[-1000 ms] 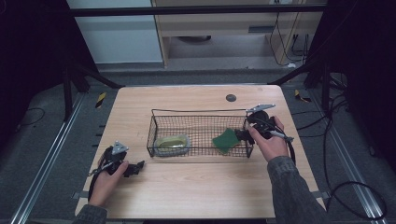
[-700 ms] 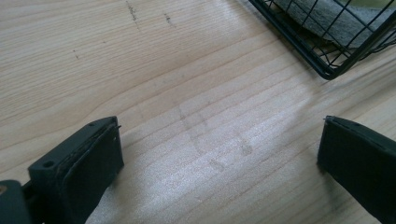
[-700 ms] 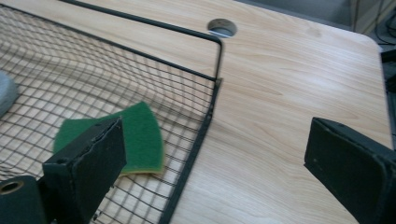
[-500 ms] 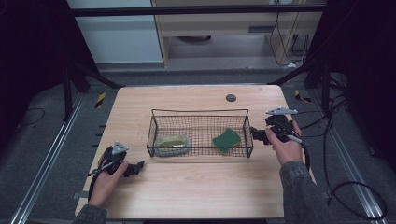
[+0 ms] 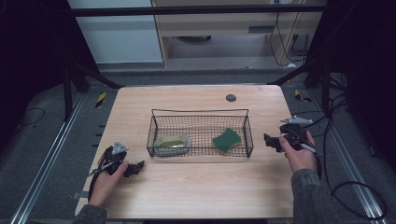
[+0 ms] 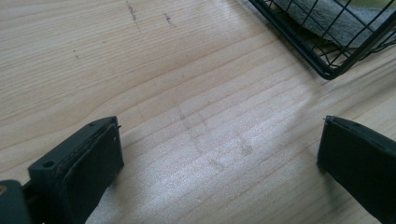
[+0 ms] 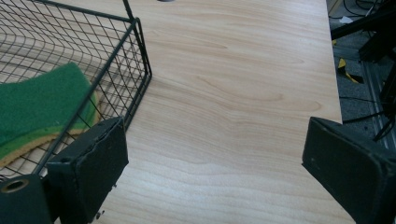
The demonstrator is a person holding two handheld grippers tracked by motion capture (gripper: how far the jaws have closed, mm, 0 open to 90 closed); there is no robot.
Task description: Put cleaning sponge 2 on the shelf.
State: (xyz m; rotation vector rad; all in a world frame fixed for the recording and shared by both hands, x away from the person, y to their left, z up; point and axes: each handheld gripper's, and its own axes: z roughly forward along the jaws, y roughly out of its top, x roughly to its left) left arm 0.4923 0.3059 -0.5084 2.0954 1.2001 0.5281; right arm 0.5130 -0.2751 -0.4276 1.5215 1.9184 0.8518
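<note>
The right gripper (image 5: 272, 142) has pulled back from the wire basket (image 5: 201, 150), jaws spread and empty, leaving the green sponge (image 5: 227, 139) inside. The left gripper (image 5: 135, 167) stays spread on the counter (image 5: 196, 186).

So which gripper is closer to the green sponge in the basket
Right. The right gripper sits just outside the wire basket at its right end, where the green sponge lies. The left gripper rests off the basket's front-left corner, farther away.
</note>
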